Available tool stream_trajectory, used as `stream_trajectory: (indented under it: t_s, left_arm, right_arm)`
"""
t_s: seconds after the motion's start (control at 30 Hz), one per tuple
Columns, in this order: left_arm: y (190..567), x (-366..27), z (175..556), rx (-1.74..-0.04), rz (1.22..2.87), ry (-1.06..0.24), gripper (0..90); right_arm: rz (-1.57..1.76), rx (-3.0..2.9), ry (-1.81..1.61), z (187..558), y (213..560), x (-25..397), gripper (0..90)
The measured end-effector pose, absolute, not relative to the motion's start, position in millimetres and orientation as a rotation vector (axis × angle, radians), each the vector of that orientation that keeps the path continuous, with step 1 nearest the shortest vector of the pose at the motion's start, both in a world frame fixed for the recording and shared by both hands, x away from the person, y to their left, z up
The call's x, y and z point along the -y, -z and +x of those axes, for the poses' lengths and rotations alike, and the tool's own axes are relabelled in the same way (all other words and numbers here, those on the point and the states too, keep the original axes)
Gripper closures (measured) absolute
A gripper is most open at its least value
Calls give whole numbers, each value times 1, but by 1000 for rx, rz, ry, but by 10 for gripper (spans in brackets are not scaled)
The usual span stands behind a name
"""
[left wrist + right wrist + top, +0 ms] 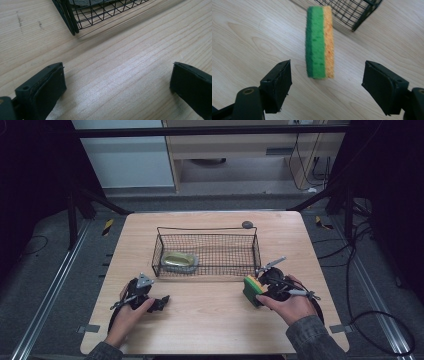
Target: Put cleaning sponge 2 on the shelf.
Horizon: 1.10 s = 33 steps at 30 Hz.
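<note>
We see both forearms coming in from the near edge of the wooden table (210, 320), each hand wrapped around a gripper. The left hand (131, 311) lies low on the table and its left gripper (117, 85) points toward the wire basket (207, 251), jaws spread wide over bare wood with nothing between them. The right hand (290, 306) sits near the table's right front, and its right gripper (327, 85) also has its jaws wide apart. A green and yellow sponge (320, 42) stands on edge on the table just ahead of those jaws, in line with the gap and touching neither jaw. It stands just outside the basket's near right corner. Inside the basket, at its left end, lies a metallic tin (180, 262).
</note>
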<state>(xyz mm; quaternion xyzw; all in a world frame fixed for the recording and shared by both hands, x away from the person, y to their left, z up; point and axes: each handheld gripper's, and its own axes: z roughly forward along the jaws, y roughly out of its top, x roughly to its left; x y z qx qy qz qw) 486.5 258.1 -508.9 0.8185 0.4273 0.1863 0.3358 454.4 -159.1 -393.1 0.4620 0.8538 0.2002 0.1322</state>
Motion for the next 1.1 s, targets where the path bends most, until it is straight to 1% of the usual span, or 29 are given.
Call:
stream_trajectory:
  t_s: [0.2, 0.37, 0.5, 0.53, 0.6, 0.63, 0.67, 0.7, 0.87, 1.1]
  left_arm:
    - [509, -258, 487, -1112, 2136, -486, 0]
    - [509, -258, 487, -1110, 2136, -485, 0]
    - [509, -258, 487, -1109, 2137, -485, 0]
    - [509, -258, 487, -1109, 2137, -485, 0]
    - [509, -258, 487, -1108, 2137, -485, 0]
    - [509, -258, 487, -1108, 2137, -484, 0]
    - [509, -258, 487, -1108, 2137, -484, 0]
    - [509, -258, 487, -1106, 2138, -484, 0]
    - [509, -259, 487, -1105, 2139, -484, 0]
    - [509, -259, 488, -1097, 2142, -480, 0]
  right_arm:
    - [1320, -2510, -554, 462, 394, 144, 238]
    - [1345, -2520, -507, 481, 403, 136, 268]
    - [1354, -2529, -476, 487, 411, 132, 344]
    - [1354, -2529, -476, 487, 411, 132, 344]
    - [1349, -2542, -466, 488, 413, 133, 424]
    - [1352, -2550, -478, 489, 414, 134, 533]
    - [1352, -2550, -478, 489, 414, 134, 533]
    - [1345, -2551, -499, 487, 413, 137, 631]
    - [1340, -2537, -541, 486, 408, 147, 641]
    - [1328, -2478, -616, 477, 392, 173, 642]
